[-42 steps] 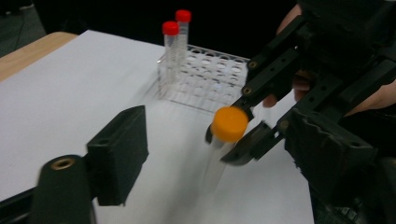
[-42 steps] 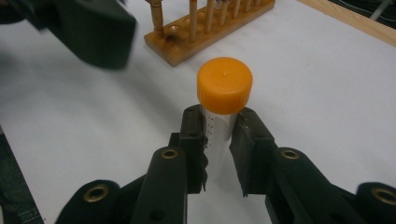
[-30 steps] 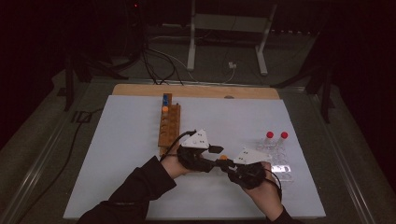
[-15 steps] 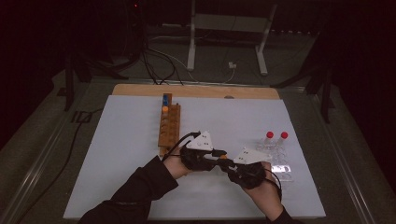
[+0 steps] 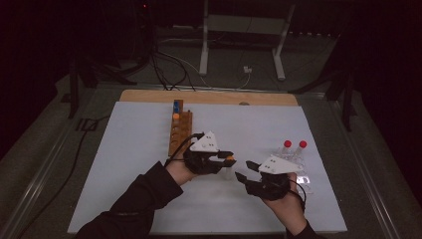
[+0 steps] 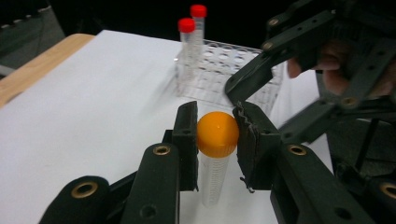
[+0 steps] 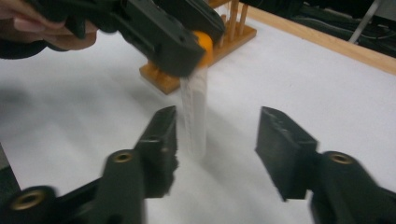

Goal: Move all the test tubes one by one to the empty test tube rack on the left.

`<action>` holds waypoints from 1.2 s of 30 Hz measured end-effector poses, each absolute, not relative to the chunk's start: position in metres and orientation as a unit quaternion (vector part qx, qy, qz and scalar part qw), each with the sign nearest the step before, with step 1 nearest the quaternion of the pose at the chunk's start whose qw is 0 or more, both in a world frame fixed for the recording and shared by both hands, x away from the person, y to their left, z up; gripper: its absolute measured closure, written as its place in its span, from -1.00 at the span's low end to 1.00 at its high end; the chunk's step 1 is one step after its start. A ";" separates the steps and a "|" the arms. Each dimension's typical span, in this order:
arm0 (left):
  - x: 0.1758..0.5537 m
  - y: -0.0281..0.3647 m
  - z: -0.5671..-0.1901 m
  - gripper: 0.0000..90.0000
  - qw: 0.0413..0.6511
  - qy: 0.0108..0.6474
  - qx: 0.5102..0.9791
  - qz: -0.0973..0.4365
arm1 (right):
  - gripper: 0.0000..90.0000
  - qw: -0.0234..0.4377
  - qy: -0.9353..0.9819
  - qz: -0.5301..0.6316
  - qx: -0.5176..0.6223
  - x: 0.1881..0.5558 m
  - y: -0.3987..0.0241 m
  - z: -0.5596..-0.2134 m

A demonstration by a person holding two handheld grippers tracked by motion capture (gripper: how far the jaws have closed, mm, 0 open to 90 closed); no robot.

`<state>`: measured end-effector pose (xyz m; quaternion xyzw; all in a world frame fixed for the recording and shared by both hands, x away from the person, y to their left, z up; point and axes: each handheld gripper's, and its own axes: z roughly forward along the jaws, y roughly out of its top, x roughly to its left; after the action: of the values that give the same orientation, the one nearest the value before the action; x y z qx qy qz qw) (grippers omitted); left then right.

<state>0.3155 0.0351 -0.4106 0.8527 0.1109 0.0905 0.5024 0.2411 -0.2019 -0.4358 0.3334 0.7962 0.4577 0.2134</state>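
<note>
Holding the orange-capped tube (image 6: 215,149) by its cap, the left hand-held gripper (image 6: 216,137) has just been closing, and its jaws now pinch the cap from both sides, with the clear body hanging below, a little above the white sheet near the middle of the tabletop's near half. The right hand-held gripper (image 7: 215,140) has just been opening; its jaws stand spread on either side of the tube's lower body without pressing it. Doing this handover well seems to mean keeping the left grip square on the cap so the tube hangs straight, and drawing the right jaws clear along their own line so neither pad knocks the body sideways. A slanted tube would be harder to seat in a hole of either rack. The wooden rack (image 5: 179,130) stands left of centre, running toward the far edge, with a blue and an orange cap at its far end. The clear rack (image 5: 297,169) sits near the right edge with two red-capped tubes (image 5: 293,149) upright in it. A white sheet (image 5: 124,164) covers the tabletop (image 5: 149,95), whose wooden strip shows along the far edge. Beyond, the room is dark, with cables (image 5: 164,64) and a metal stand (image 5: 239,30) on the floor.
</note>
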 end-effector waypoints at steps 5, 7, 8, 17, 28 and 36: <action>0.323 0.049 -0.400 0.60 0.501 0.129 0.849 0.105 | -0.61 0.222 0.780 0.470 0.348 0.239 -0.204 -0.432; 0.326 0.053 -0.396 0.60 0.500 0.134 0.848 0.112 | -0.73 0.224 0.775 0.474 0.353 0.239 -0.204 -0.432; 0.327 0.056 -0.395 0.60 0.502 0.138 0.846 0.114 | -0.76 0.227 0.773 0.475 0.354 0.239 -0.204 -0.431; 0.339 0.076 -0.381 0.60 0.500 0.166 0.839 0.134 | -0.98 0.234 0.764 0.480 0.363 0.237 -0.205 -0.428; 0.353 0.104 -0.369 0.60 0.494 0.203 0.827 0.175 | -1.00 0.218 0.765 0.494 0.351 0.236 -0.209 -0.426; 0.367 0.125 -0.363 0.60 0.493 0.236 0.815 0.192 | -1.00 0.215 0.764 0.498 0.349 0.236 -0.211 -0.425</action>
<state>0.3665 0.1249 -0.3626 0.8150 0.2358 0.1918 0.4934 0.2358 -0.2108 -0.4253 0.3491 0.7639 0.4982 0.2153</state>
